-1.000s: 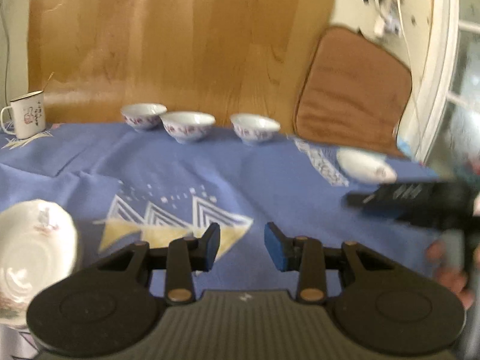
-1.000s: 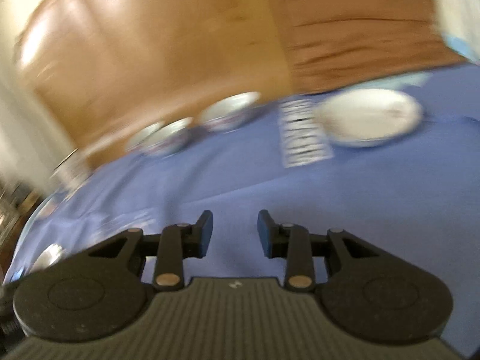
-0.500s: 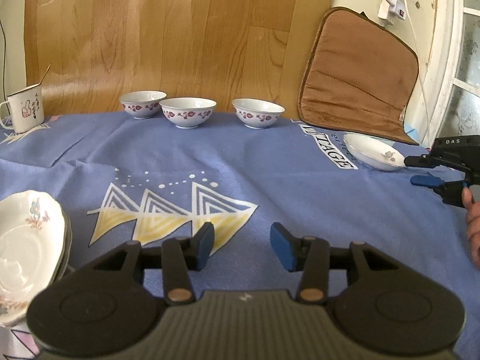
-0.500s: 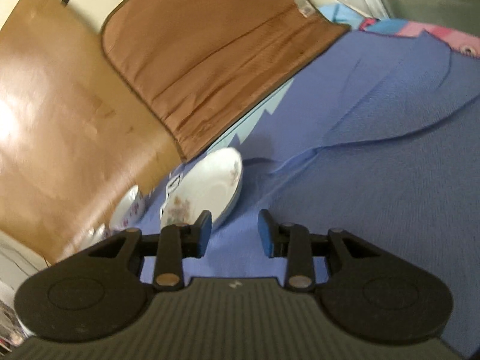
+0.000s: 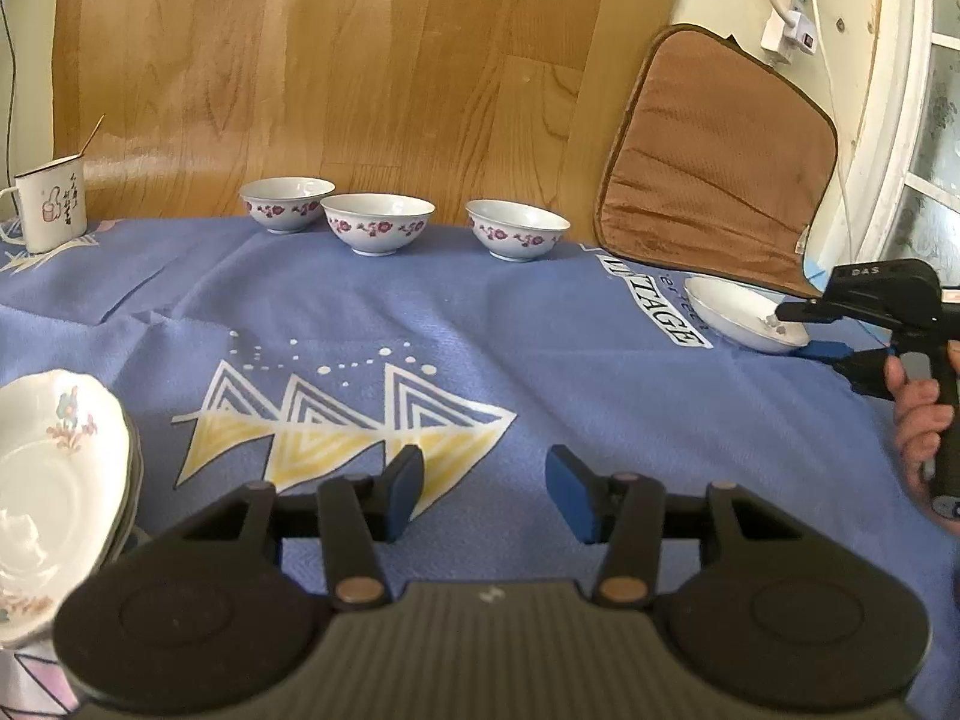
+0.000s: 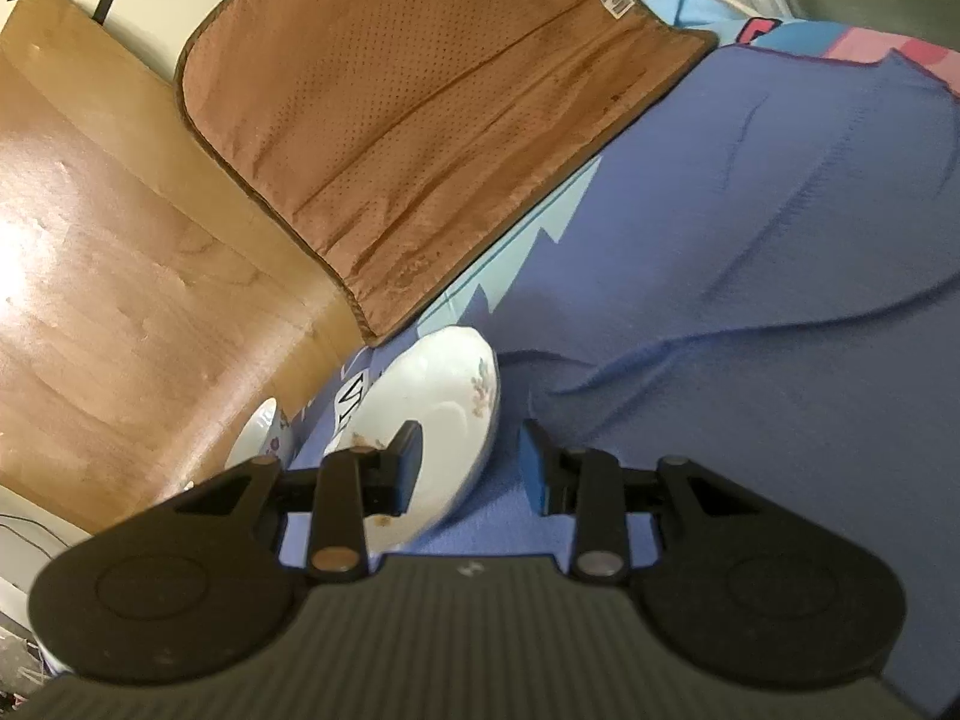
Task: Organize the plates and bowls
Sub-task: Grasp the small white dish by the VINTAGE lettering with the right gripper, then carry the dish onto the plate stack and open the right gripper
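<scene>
The lone plate is seen at the far right of the tabletop, beside the brown cushion. R gripper is rolled sideways, jaws part open, rim between them, not yet pinched. L gripper is parked over bare cloth, jaws opening, nothing between. Rim should be seated deeper before closing, approx. mid-pad, then lifted level toward the plate stack.
</scene>
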A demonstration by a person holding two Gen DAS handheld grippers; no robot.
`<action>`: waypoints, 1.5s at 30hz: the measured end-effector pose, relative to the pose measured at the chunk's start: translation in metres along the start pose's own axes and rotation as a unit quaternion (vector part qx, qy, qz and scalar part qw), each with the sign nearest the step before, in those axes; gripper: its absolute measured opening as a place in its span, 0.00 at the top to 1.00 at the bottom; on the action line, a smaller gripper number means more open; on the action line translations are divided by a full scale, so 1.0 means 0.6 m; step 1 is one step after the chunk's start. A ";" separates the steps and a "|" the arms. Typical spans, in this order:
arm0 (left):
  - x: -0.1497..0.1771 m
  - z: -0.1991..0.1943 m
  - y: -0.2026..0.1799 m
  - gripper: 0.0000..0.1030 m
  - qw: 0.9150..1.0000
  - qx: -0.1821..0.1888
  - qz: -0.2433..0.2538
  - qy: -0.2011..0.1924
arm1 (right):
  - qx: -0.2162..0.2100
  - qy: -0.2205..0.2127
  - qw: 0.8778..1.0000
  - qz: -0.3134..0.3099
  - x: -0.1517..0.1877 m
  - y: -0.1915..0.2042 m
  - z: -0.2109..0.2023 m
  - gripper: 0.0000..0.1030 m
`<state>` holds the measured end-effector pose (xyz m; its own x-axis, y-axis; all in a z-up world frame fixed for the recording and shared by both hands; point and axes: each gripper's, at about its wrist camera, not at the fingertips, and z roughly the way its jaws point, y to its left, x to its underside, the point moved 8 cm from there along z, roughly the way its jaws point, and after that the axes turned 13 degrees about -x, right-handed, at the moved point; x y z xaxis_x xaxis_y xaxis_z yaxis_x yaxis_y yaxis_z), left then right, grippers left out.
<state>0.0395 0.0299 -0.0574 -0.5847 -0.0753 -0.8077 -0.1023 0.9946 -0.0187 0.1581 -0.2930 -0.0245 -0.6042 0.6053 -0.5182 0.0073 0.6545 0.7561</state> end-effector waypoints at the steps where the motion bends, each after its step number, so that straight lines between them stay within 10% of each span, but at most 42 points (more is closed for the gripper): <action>1: -0.001 0.001 0.001 0.55 1.000 0.000 -0.002 0.000 | 0.001 0.001 1.000 -0.004 -0.002 0.001 0.005 0.64; 5: -0.001 0.002 0.005 0.55 1.000 -0.001 -0.010 0.000 | 0.023 0.008 0.999 -0.043 -0.003 0.003 0.022 0.88; 23: -0.005 0.001 0.029 0.45 0.997 0.038 -0.068 0.013 | -0.130 0.215 0.965 -0.076 0.180 0.114 -0.020 0.89; 38: -0.015 0.011 0.024 0.43 0.979 0.121 -0.147 0.067 | -0.136 0.207 0.962 -0.112 0.198 0.128 -0.026 0.88; 41: -0.018 0.022 0.005 0.53 0.981 0.124 -0.130 0.068 | -0.139 0.207 0.963 -0.101 0.198 0.124 -0.025 0.88; 43: -0.015 0.029 -0.011 0.85 0.981 0.135 -0.116 0.079 | -0.141 0.207 0.963 -0.094 0.200 0.122 -0.025 0.88; 45: -0.011 0.028 -0.016 0.86 0.985 0.121 -0.103 0.073 | -0.145 0.210 0.962 -0.095 0.204 0.128 -0.026 0.88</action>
<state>0.0577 0.0220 -0.0617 -0.6827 -0.2689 -0.6794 -0.0457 0.9437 -0.3277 0.0722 -0.1759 -0.0237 -0.8413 0.2110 -0.4976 -0.3210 0.5456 0.7741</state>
